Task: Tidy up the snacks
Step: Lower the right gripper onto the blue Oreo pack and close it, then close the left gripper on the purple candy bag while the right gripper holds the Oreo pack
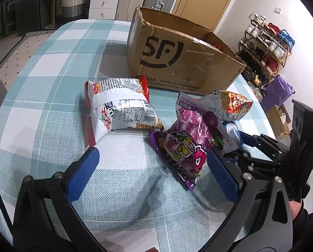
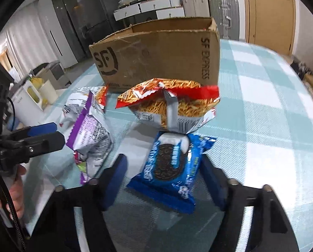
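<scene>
Snack packets are seen on a table under a blue-and-white checked cloth [image 1: 51, 84], in front of an open brown cardboard box [image 1: 177, 63]

Left wrist view: a white-and-red packet [image 1: 118, 109] lies to the left, a purple packet [image 1: 183, 145] to the right, and an orange noodle-snack bag [image 1: 230, 105] behind the purple one. The left gripper [image 1: 154, 168] is held low over the cloth with its blue pads spread wide and nothing clasped; the purple packet lies just beside the right-hand pad

Right wrist view: a blue biscuit pack [image 2: 169, 168] lies on the cloth between the pads of the right gripper [image 2: 163, 178], which are drawn in close on both sides. One pad is blurred, so whether the pack is pressed cannot be told. The noodle-snack bag is propped against the pack's far end
</scene>
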Tool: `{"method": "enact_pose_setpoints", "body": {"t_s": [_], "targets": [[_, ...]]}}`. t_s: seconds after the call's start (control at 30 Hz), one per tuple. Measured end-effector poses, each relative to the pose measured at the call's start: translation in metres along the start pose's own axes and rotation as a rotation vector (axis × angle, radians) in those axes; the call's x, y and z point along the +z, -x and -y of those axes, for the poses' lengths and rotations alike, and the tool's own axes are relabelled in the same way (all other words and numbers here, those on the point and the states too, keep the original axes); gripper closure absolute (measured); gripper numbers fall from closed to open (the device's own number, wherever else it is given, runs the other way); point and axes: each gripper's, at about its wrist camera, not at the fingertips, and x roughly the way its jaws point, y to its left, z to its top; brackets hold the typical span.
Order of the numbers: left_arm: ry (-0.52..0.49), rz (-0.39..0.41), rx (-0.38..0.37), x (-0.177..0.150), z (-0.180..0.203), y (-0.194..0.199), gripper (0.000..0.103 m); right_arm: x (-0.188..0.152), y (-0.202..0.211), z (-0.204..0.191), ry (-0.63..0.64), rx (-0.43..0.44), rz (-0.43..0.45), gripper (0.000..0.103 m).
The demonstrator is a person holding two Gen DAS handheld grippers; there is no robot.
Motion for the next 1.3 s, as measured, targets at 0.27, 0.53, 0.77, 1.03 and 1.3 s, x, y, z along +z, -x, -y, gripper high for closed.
{"method": "enact_pose_setpoints", "body": {"t_s": [0.27,0.53,0.77,1.03,1.3], "targets": [[0.002,-0.020,-0.019,-0.003,0.005,-0.007,0.001,-0.006,0.003,0.001,0.030,0.029,0.007,0.058],[-0.018,-0.024,-0.051,-0.005,0.022,-0.007,0.001,-0.010,0.014,0.005,0.005,0.071,0.038,0.058],[-0.049,-0.032,-0.060,-0.001,0.042,-0.012,0.001,-0.012,0.025,0.006,-0.003,0.097,0.066,0.058],[-0.048,-0.047,-0.040,0.010,0.059,-0.032,0.001,-0.018,0.033,0.017,-0.036,0.114,0.087,0.058],[-0.004,-0.052,-0.002,0.016,0.058,-0.047,0.008,-0.023,0.039,0.027,-0.068,0.123,0.092,0.058]]}}
